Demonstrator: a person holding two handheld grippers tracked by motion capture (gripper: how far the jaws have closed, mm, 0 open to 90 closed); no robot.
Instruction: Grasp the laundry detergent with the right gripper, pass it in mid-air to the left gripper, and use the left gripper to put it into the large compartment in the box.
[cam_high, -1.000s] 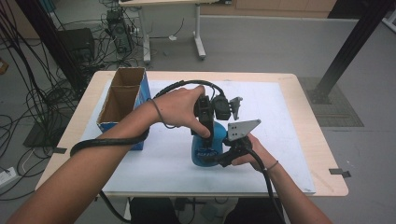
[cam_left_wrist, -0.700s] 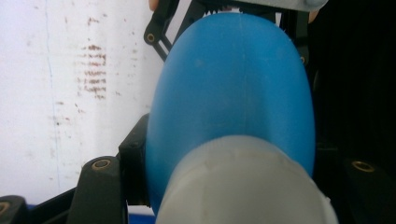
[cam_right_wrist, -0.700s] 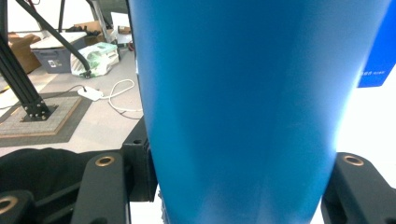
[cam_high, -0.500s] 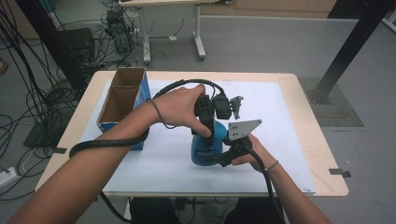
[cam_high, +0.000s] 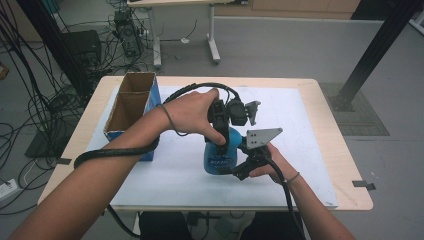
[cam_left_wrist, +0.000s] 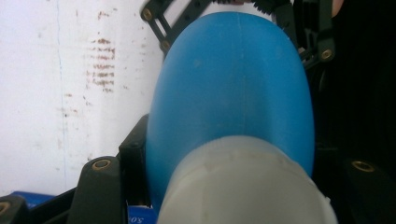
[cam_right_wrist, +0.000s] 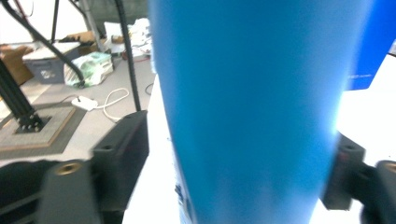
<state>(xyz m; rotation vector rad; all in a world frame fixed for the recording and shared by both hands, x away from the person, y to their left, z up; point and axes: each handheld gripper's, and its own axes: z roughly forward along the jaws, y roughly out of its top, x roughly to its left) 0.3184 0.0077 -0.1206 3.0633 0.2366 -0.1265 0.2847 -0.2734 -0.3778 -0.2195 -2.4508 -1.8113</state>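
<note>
Near the middle of the table (cam_high: 320, 197), a little toward its front edge, a blue bottle (cam_high: 220, 155) stands upright on the white sheet (cam_high: 295, 130). Left gripper (cam_high: 218, 141) comes down from above. In the left gripper view its jaws sit closed on the pale cap (cam_left_wrist: 243, 186), a black jaw at each side of the neck. Judged reason: a top grip puts the hand in line with the cap's axis, as suits a twist.

Right gripper (cam_high: 231, 167) comes in level from the front right, at the bottle's lower body. Its jaws have just been opening. The right gripper view has the blue wall between them, with a gap showing at the left jaw; on the other side I cannot tell whether the pad touches. So the body is bracketed, not clamped. Judged purpose: steadying the base against the turn, the grip now eased, perhaps to reset.

A cardboard box (cam_high: 131, 102) with an open top stands at the table's left edge, well apart from the bottle.
</note>
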